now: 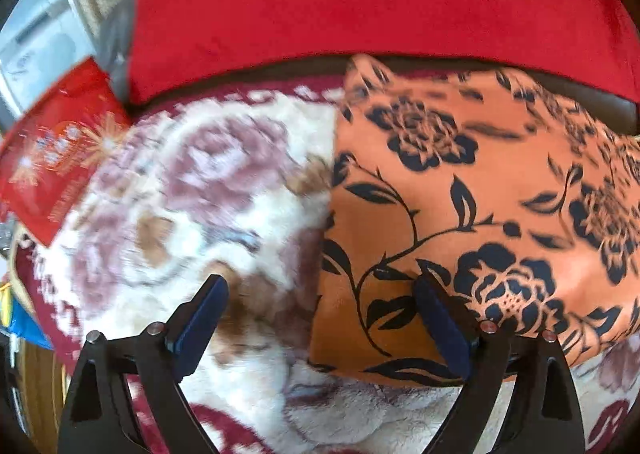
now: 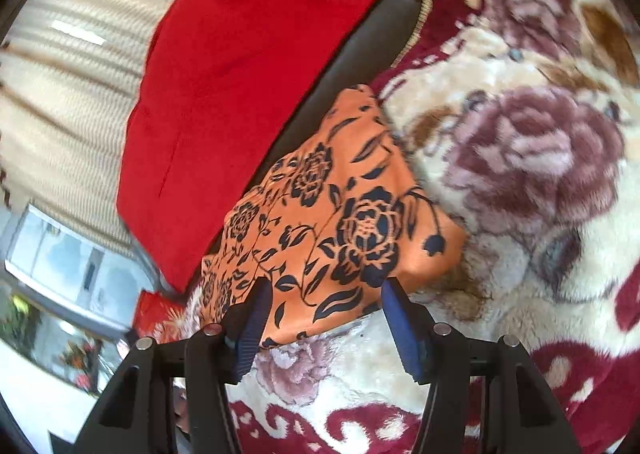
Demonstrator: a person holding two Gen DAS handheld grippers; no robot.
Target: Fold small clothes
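A: Item, left wrist view: left hand-held gripper (image 1: 320, 318), jaws wide apart, nothing clamped, pitched down over the left edge of the orange floral cloth (image 1: 460, 214) on the plush blanket (image 1: 180, 194).

B: Right wrist view: right hand-held gripper (image 2: 324, 318), jaws apart, straddling the cloth's near edge. Advice: pinch one layer only, corners matched.

the small cloth (image 1: 460, 214) is orange with a black print of roses, leaves and winding stems. it lies spread and fairly flat, filling the right half of the left wrist view. in the right wrist view the same cloth (image 2: 340, 214) runs slantwise through the centre of the frame, one corner pointing up, its lower edge lying near the bottom centre.
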